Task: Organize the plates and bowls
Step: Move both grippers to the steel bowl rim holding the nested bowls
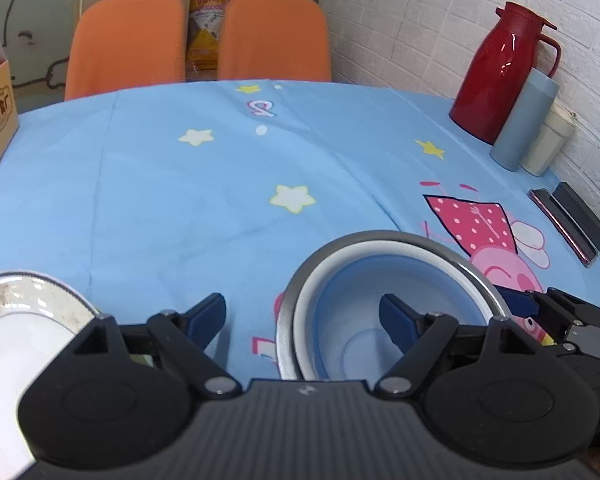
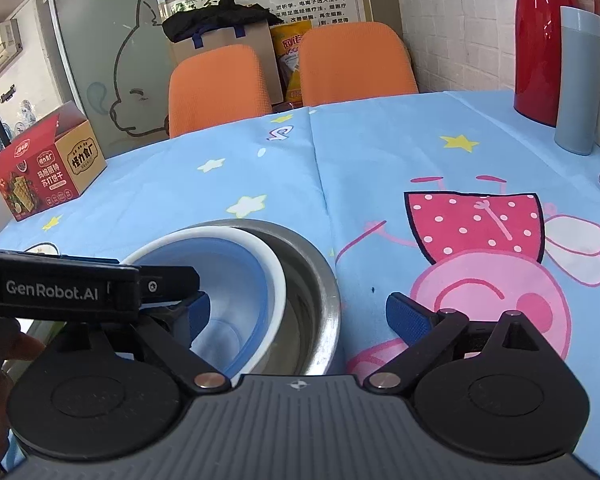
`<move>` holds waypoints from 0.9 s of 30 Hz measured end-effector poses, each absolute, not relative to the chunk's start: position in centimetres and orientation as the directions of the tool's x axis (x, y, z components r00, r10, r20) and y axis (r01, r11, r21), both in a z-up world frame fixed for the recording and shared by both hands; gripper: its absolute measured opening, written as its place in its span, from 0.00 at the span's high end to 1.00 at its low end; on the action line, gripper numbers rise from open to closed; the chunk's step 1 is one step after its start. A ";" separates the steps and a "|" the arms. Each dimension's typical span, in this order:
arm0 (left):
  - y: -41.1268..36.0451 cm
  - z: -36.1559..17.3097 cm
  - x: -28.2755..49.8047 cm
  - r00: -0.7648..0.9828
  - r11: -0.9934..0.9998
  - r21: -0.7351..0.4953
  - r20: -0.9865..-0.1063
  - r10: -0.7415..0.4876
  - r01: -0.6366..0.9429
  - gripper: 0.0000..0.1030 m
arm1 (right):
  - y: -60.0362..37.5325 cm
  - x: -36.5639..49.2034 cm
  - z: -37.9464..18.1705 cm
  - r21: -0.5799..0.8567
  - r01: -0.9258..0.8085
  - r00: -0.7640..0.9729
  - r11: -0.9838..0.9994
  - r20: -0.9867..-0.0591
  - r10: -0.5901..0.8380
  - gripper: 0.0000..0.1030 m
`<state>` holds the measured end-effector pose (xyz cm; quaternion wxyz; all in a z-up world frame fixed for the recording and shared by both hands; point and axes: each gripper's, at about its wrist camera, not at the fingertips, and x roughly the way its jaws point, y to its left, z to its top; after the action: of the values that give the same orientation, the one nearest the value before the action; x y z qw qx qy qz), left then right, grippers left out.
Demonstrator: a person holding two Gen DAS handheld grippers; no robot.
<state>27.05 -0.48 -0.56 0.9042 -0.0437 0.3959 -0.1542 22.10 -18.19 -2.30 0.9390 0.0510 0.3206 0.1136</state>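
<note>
A blue bowl with a white rim (image 1: 352, 320) sits nested inside a steel bowl (image 1: 440, 246) on the blue tablecloth; both show in the right wrist view, the blue bowl (image 2: 236, 276) and the steel bowl (image 2: 320, 280). A white plate with a patterned rim (image 1: 16, 320) lies at the lower left. My left gripper (image 1: 302, 314) is open, its right finger over the blue bowl and its left finger outside the steel rim. My right gripper (image 2: 298, 314) is open astride the steel bowl's right wall. The left gripper's body (image 2: 60, 288) crosses the right wrist view.
A red thermos (image 1: 500, 76), a grey-blue tumbler (image 1: 524, 120) and a cream cup (image 1: 548, 144) stand at the far right by the brick wall. A phone and a black case (image 1: 568, 220) lie at the right edge. A cracker box (image 2: 48, 168) stands far left. Two orange chairs (image 1: 196, 40) are behind.
</note>
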 end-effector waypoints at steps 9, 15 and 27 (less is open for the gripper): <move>-1.4 -0.9 27.6 0.613 0.946 -0.149 -0.730 -0.303 0.289 0.21 | -17.8 21.8 -2.7 0.138 -0.189 0.771 0.972 -0.592 0.234 0.00; -1.5 -1.1 27.7 0.622 0.953 -0.126 -0.733 -0.277 0.275 0.21 | -17.2 21.7 -3.2 0.102 -0.201 0.784 0.974 -0.579 0.222 0.00; -1.2 -0.6 27.3 0.608 0.939 -0.158 -0.727 -0.319 0.305 0.21 | -17.2 21.0 -1.9 0.114 -0.181 0.780 0.977 -0.589 0.214 0.00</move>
<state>27.26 -1.23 -0.62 0.8967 -0.0090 0.4069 -0.1739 21.02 -17.18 -1.86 0.9429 0.0256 0.3150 0.1047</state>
